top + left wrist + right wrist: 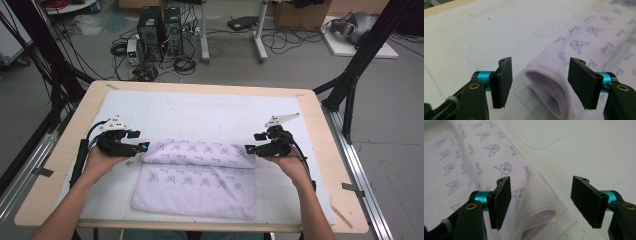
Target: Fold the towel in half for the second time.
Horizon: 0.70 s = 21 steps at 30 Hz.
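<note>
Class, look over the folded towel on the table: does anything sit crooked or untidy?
Slightly. The lilac towel's upper fold lies as a loose, puffy roll, gaping at both ends, and its lower edge slants. No damage shows.

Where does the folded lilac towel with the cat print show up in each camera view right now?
High view: folded lilac cat-print towel lies at lower centre on the white mat, between both grippers.
Left gripper view: its rolled end sits between the open jaws, running up to the right.
Right gripper view: it fills the left side, its hemmed end between the open jaws.
Shared landmark: the rounded outline drawn on the mat.
</note>
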Tool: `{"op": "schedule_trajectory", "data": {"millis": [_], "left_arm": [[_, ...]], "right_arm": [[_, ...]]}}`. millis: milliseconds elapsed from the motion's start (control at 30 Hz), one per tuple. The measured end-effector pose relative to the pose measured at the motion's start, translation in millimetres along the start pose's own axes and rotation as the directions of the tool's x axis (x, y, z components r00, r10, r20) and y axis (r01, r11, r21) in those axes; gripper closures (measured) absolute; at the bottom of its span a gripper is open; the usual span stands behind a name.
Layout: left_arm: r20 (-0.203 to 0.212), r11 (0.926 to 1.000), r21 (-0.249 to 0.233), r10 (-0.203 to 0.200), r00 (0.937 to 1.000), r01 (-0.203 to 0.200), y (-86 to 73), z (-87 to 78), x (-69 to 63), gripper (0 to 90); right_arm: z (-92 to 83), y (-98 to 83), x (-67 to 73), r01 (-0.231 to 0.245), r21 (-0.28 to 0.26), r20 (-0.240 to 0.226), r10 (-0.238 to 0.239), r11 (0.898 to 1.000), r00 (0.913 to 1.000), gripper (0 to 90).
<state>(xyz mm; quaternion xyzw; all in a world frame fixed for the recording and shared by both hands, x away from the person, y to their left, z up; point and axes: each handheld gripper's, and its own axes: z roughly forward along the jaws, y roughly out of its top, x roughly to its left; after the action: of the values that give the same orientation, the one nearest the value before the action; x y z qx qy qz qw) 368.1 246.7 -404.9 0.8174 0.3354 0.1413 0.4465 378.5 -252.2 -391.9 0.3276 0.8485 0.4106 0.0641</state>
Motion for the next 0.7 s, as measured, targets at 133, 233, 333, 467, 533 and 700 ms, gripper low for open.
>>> {"op": "schedule_trajectory", "data": {"millis": [133,233,333,467,533,700], "left_arm": [[0.052,0.9988,0.042,-0.025,0.9983,0.023,3.1,16.5,3.2,39.5],[0.090,0.9974,0.070,0.012,0.9958,-0.019,1.0,19.1,2.6,75.6],[0.087,0.9987,0.037,0.032,0.9957,-0.035,1.6,8.4,-1.2,84.3],[0.082,0.9974,-0.033,0.066,0.9944,-0.064,0.4,-18.5,-12.9,84.8],[0.086,0.9940,-0.052,0.101,0.9912,-0.096,-3.9,-34.0,-23.9,84.7],[0.100,0.9876,-0.099,0.132,0.9862,-0.122,-28.8,-66.9,-50.4,63.8]], "right_arm": [[15.7,-1.5,-9.8,-0.036,0.057,-0.044,0.039,0.998,0.9983,33.9],[19.9,-5.4,-10.3,-0.036,0.091,-0.129,0.047,0.995,0.9905,62.6],[14.5,-5.3,-0.6,0.026,0.068,-0.130,-0.017,0.997,0.9914,79.4],[-8.3,-1.5,19.0,0.095,-0.018,-0.097,-0.097,0.995,0.9906,82.8],[-22.4,-4.1,31.9,0.124,-0.061,-0.099,-0.130,0.990,0.9866,82.8],[-49.9,-31.6,64.0,0.146,-0.122,-0.182,-0.167,0.982,0.9692,69.9]]}}
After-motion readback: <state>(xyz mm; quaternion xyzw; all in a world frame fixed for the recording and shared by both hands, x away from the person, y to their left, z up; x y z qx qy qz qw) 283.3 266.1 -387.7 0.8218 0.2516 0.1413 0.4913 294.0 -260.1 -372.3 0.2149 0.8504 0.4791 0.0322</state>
